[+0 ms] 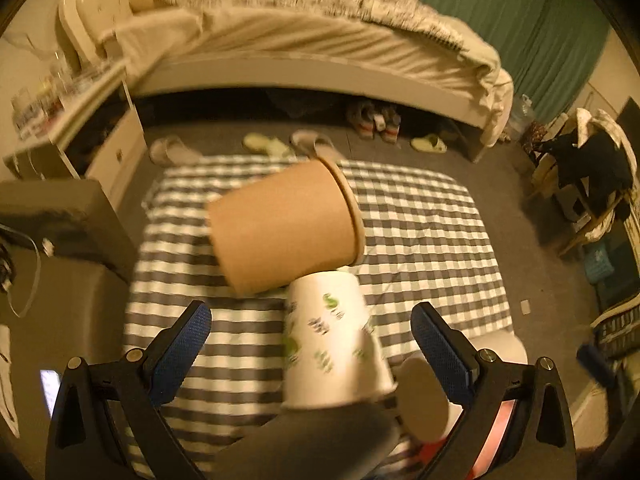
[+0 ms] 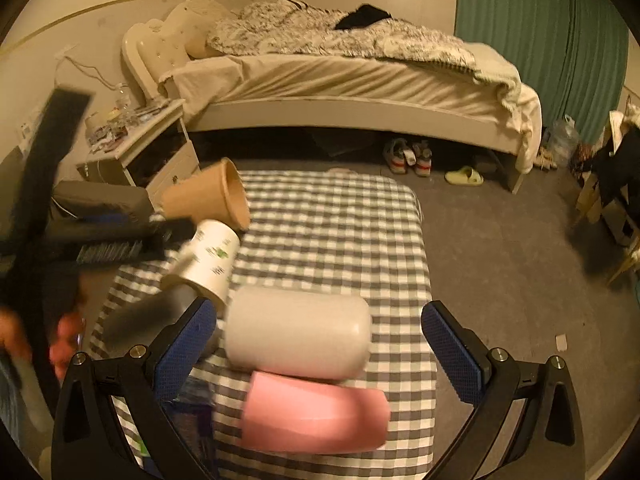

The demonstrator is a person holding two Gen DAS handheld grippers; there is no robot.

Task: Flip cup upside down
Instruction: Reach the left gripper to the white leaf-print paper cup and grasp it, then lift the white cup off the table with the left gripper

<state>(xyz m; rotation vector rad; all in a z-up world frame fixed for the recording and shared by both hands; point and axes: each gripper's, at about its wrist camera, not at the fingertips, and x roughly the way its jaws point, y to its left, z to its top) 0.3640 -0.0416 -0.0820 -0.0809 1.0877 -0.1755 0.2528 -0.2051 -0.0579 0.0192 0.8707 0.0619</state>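
Surface: checked cloth (image 2: 332, 232), cups lying on it.
Bed (image 2: 360, 76): beyond cloth; shoes (image 2: 408, 156) beneath.
Left gripper (image 1: 312, 344): spread, empty.
Right gripper (image 2: 320, 340): spread, empty.

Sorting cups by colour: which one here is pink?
The pink cup, lying on its side nearest the right wrist camera; the others are grey, white with green print, and brown.

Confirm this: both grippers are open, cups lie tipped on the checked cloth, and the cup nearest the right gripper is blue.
Not blue. The right wrist view shows the nearest cup is pink, lying below the white cup on the checked cloth. The rest holds: left gripper and right gripper are open.
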